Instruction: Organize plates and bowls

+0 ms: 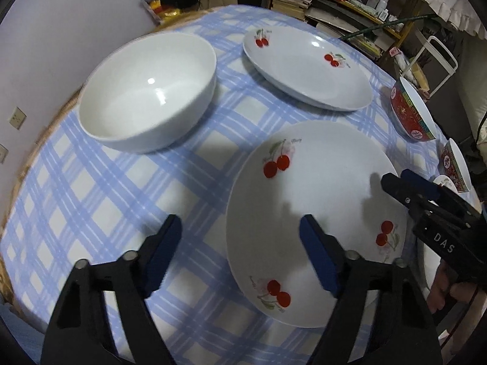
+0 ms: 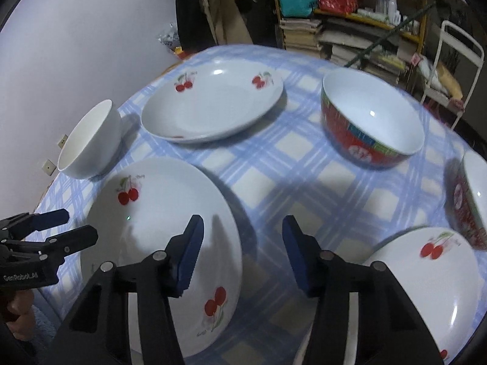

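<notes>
A near cherry plate lies on the blue checked tablecloth. A second cherry plate lies farther back. A third cherry plate is at the front right. A plain white bowl stands at the left. A large red patterned bowl and a smaller red bowl stand at the right. My left gripper is open, straddling the near plate's left rim. My right gripper is open over that plate's right rim.
The round table's edge curves along a lilac wall at the left. Cluttered shelves with books and boxes and a white metal frame stand behind the table. A bag of items sits at the far edge.
</notes>
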`<state>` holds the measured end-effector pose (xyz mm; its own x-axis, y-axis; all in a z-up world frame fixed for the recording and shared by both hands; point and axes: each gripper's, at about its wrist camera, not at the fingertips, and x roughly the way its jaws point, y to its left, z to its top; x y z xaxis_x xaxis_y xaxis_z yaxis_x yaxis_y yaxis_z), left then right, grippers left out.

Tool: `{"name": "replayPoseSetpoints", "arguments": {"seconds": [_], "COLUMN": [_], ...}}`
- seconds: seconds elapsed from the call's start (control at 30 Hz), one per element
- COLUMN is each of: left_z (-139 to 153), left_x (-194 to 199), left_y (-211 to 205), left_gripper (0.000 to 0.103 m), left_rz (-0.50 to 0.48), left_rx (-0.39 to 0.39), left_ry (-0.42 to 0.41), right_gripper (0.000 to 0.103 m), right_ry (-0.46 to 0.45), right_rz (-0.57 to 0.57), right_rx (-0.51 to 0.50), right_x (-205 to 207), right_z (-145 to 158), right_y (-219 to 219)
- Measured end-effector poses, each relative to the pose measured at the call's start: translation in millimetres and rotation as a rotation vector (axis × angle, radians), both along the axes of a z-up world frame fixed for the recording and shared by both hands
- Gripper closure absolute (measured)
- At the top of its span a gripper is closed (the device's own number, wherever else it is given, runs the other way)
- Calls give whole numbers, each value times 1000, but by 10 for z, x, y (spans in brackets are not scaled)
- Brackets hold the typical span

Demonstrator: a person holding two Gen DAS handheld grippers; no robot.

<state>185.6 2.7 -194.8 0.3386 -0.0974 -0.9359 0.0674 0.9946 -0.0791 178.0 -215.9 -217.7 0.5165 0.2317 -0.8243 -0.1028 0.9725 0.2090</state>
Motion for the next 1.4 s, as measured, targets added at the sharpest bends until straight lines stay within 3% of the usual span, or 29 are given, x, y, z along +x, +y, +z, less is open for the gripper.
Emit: {"name": "replayPoseSetpoints", "arguments": {"seconds": [0.13, 0.2, 0.37, 0.53, 0.67, 0.9, 1.17, 1.4], "left_z": [-107, -133, -177, -229, -262, -299, -210, -51], "left_x": [15, 23, 25, 77, 108, 107, 28, -57], "left_y": [3, -20, -27, 88, 160, 129, 102, 101], "left_gripper": [36, 46, 66, 85, 86, 83, 83, 81], "left_rz": [-9, -26, -20, 28, 50, 29, 4, -5], "left_rx": [-72, -92, -57, -67, -120, -109, -100, -151], "left_ry": [45, 65, 72, 109, 129, 120, 100, 77], "right_gripper": [67, 78, 90, 91, 91, 90, 90, 90], "right_ry": [21, 26, 37, 68, 95, 136, 104, 92], "right_rz": [14, 22, 41, 55, 63, 70, 76, 45], "right_rx": [16, 20, 24, 39, 50, 85, 49, 73], "right_x": [9, 7, -2, 14, 25, 23, -65, -175], "right_z": [-26, -29, -35, -71, -84, -129, -26, 116], "right_y": [-2, 7, 34, 23, 14, -14, 21, -75]}}
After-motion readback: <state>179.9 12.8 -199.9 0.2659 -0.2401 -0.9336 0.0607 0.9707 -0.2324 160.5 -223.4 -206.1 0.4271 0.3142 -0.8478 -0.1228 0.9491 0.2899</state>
